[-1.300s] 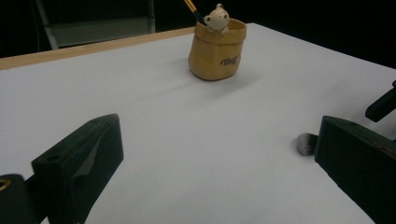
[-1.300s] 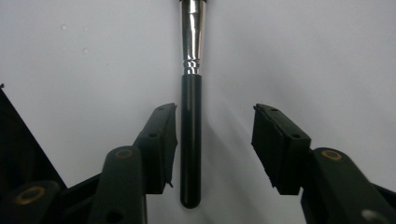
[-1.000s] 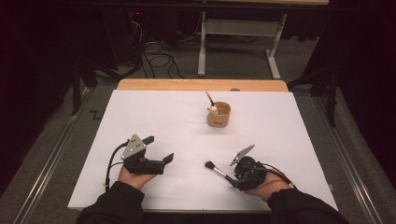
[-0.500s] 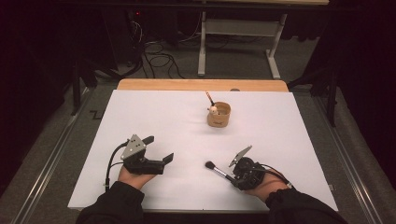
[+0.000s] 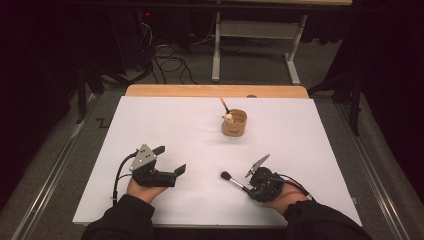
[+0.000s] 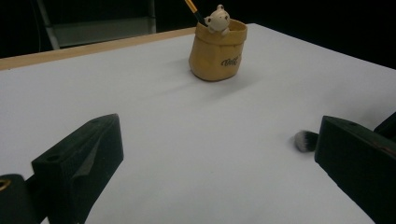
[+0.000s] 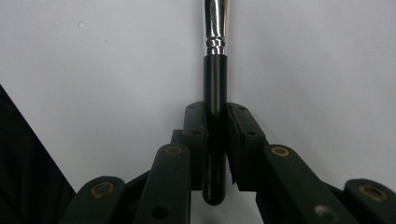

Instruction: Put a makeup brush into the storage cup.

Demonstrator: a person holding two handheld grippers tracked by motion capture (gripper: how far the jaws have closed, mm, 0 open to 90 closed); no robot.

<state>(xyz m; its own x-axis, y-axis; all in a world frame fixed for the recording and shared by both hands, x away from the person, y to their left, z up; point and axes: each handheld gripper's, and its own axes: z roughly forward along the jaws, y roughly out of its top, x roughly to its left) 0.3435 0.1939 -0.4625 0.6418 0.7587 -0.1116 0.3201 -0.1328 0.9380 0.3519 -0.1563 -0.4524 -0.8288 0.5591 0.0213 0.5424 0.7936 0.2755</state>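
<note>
A tan sack-shaped holder (image 5: 234, 123) (image 6: 218, 49) with a small bear figure on its rim stands on the white table top (image 5: 165, 125), past the middle, with one thin brush leaning out of it. My right gripper (image 5: 248, 187) (image 7: 216, 116), at the front right, is shut on the black handle of a makeup brush (image 5: 231, 180) (image 7: 215, 79). The brush's silver ferrule and dark bristle head point left and away, low over the table. My left gripper (image 5: 169, 161) (image 6: 215, 154) stands open at the front left, nothing between its jaws. The brush's bristle tip (image 6: 303, 141) lies beside its right jaw.
A wooden strip (image 5: 215, 90) runs along the table's far edge. Beyond it are a white desk frame (image 5: 255, 45) and cables on the floor (image 5: 167, 65). A metal rail (image 5: 47, 180) lines the left side.
</note>
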